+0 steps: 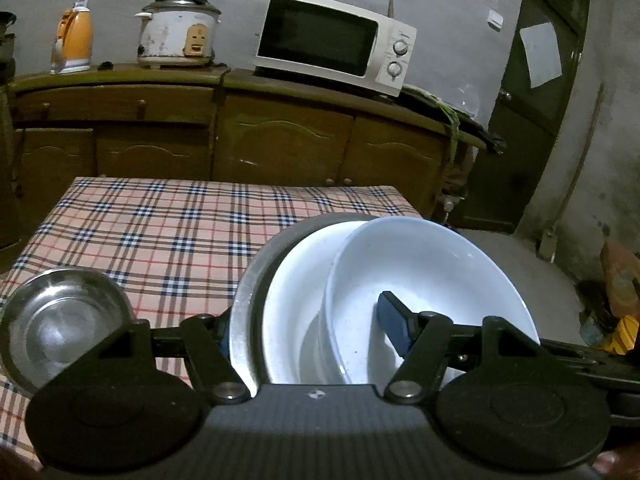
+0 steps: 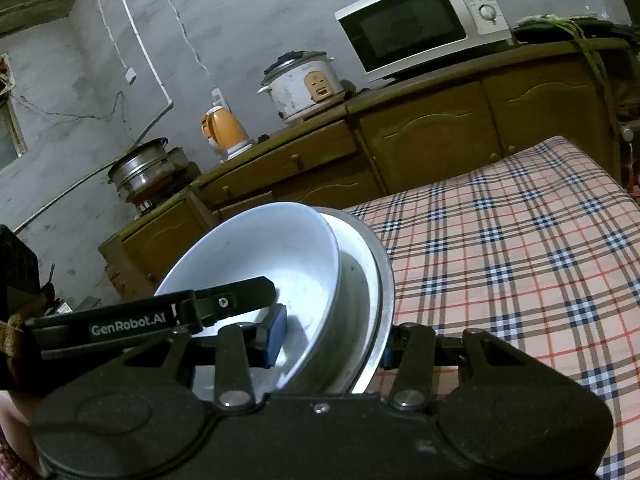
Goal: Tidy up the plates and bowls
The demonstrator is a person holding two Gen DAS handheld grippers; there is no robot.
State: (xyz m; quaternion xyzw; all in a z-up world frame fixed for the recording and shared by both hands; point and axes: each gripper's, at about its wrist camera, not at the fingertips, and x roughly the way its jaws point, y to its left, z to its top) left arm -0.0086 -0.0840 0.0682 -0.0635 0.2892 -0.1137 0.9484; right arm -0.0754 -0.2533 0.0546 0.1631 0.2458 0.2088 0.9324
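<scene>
The table [image 1: 152, 220], covered with a checked cloth, is bare across most of its top, which leaves room to set dishes down; behind it a wooden cabinet [image 1: 280, 140] carries a microwave [image 1: 332, 40], a rice cooker [image 1: 176, 36] and an orange kettle [image 1: 74, 40], all well apart from the work. The task's things are bundled as a stack [image 1: 320, 300] held on edge above the near part of the table: a metal plate [image 1: 244, 304] outermost, a white plate [image 1: 292, 300] against it, and a white bowl [image 1: 420, 272] nested on the open side. Standing the dishes upright lets one pinch across the whole bundle carry all three at once. The left claw [image 1: 308, 332] is clamped on the stack, one finger behind the metal plate and its blue pad inside the bowl. The right claw [image 2: 328, 340] grips the same stack from the opposite side, its blue pad also pressed inside the bowl, so the load seems shared and the bowl kept from sliding out. A small steel bowl [image 1: 60, 320] sits alone on the cloth to the left, probably still waiting to join the others.
</scene>
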